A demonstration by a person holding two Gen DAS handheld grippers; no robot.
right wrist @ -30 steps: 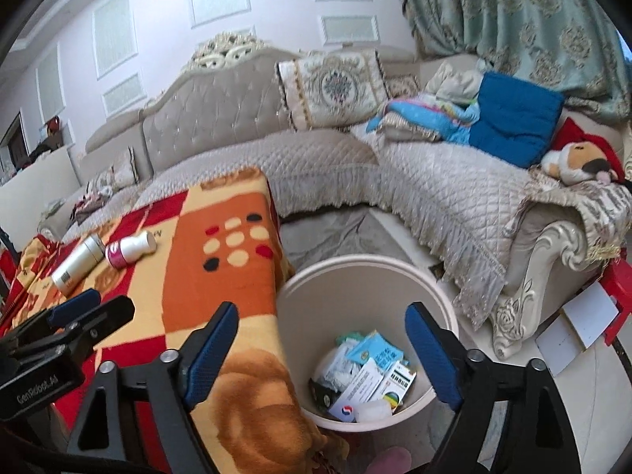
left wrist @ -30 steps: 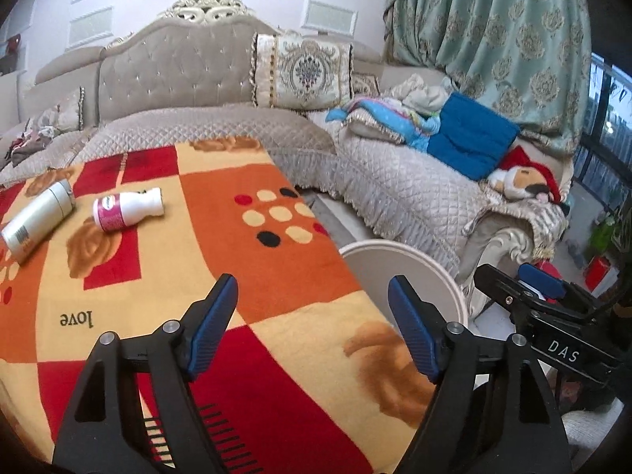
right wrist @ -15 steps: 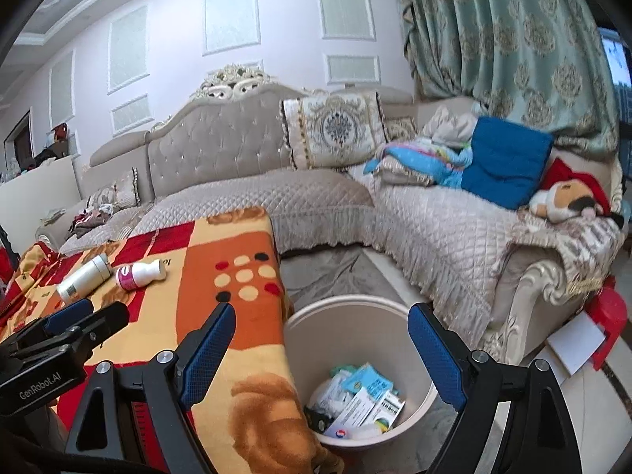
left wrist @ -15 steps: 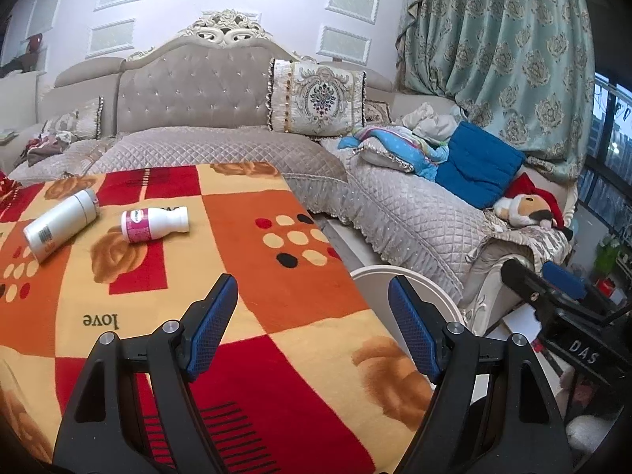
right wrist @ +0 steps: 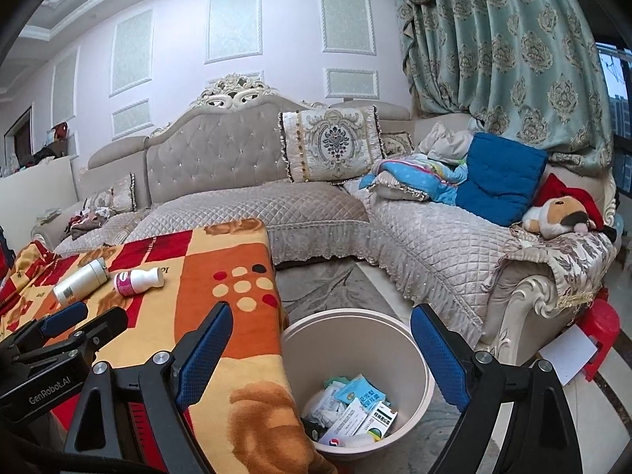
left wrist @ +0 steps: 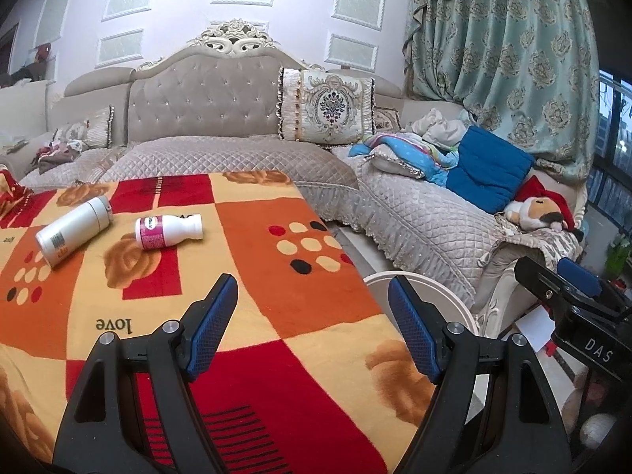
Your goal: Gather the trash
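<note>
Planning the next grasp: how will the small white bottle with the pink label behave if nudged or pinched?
The small white bottle with the pink label lies on its side on the blanket, so a nudge across its axis will probably roll it, though the pile may damp that. It looks like thin plastic and is likely light. The smooth round body could slip between pads unless pinched across the middle.

Your left black gripper with blue pads [left wrist: 312,308] stands wide and empty; your right one [right wrist: 320,339] is opening, nothing between its jaws

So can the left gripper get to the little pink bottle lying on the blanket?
Probably yes. The left gripper is open and empty, and only bare blanket lies between it and the pink bottle; it must reach forward and left.
</note>
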